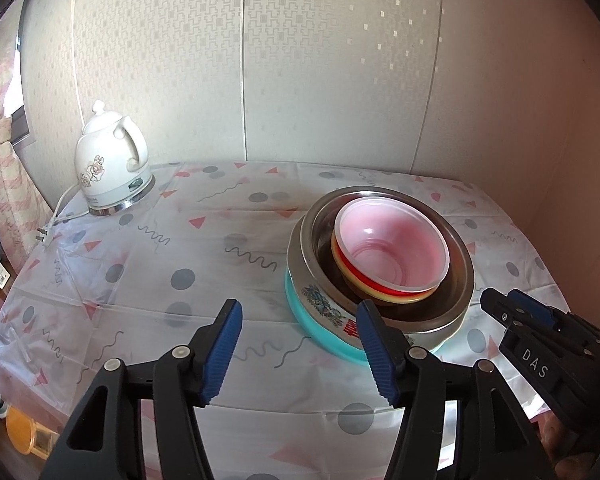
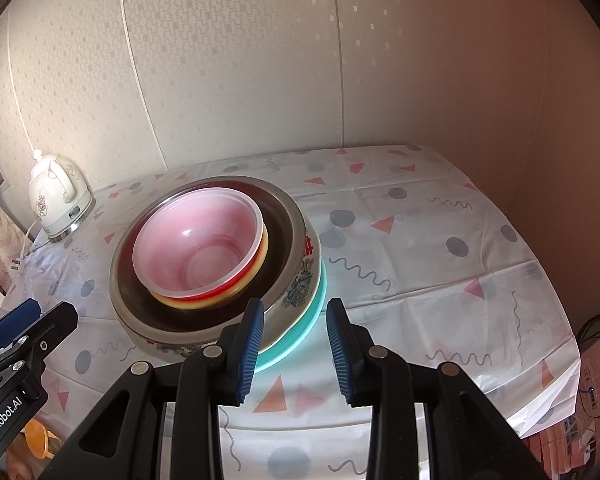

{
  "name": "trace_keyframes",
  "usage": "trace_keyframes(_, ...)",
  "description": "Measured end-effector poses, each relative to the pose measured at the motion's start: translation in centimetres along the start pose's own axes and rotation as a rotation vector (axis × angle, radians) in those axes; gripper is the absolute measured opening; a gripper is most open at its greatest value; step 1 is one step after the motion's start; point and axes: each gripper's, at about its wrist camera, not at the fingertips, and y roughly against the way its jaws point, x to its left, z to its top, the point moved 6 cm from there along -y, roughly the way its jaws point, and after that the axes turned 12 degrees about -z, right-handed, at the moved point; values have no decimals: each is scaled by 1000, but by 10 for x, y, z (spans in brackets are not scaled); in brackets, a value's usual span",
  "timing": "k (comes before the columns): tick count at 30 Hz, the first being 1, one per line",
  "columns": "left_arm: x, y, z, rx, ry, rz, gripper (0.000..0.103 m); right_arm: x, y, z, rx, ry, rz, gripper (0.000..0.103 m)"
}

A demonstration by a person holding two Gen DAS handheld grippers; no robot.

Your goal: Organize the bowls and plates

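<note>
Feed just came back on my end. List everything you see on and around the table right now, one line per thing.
Translucent plastic bowl: 1, pinkish, top of the nested stack.
Red and yellow bowls: rims only, under the plastic bowl; count unclear.
Metal basin: 1, steel rim, floral printed wall, holds the bowls.
Teal plate: 1, under the basin.
Electric kettle: 1, white with flower print, far left corner of table, plug lying loose.
Tablecloth: 1, white with pink triangles, grey dots.
Orange stool: 1, floor at left.
Left gripper: open, near the stack.
Right gripper: open, near the stack.
</note>
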Motion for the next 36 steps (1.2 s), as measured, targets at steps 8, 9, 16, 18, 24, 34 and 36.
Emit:
trace_keyframes(8,0,0,1,2,0,0,62,1,-1,-1,3,0,1,33)
trace_keyframes(9,0,0,1,1,-1,0,62,1,-1,-1,2,1,1,33)
trace_keyframes(16,-1,-2,2,0,-3,-3,63,2,-4,-2,8,2,2,33)
trace_keyframes(18,-1,-2,2,0,-5,-5,63,2,-4,-2,9,2,3,33)
trace_keyframes(24,-1,-2,2,-4,-5,-6,63,2,-5,-2,10,2,6,33)
trace_keyframes(34,-3,-3,2,-6,-11,-8,63,3,-8,-3,16,1,7,33)
trace_keyframes(36,-4,-3,2,-6,-11,-8,63,3,-8,-3,17,2,7,33)
